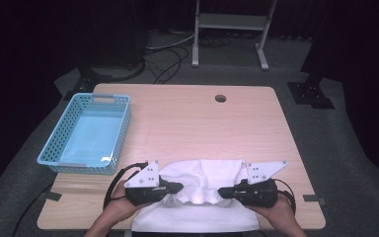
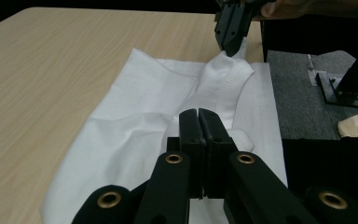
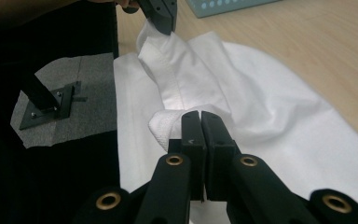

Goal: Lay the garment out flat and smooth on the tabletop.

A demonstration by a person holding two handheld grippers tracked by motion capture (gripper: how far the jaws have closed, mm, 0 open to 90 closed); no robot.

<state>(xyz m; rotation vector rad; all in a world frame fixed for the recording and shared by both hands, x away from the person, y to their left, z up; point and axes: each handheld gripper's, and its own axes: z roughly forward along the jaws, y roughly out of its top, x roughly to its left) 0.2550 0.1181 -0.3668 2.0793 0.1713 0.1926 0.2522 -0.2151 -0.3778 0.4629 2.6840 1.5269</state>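
White cloth (image 1: 202, 190), creased and bunched, hem stitching visible, spread at near edge of tabletop (image 1: 192, 118). Pinched at two raised folds by left gripper (image 1: 176, 187) and right gripper (image 1: 223, 191), jaws clamped tight. No readable writing. Blue basket (image 1: 54, 143) far left.

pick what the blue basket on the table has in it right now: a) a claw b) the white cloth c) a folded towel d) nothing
d: the blue basket shows a bare floor inside, while the white cloth lies at the table's near edge, pinched by the left claw and the right claw.
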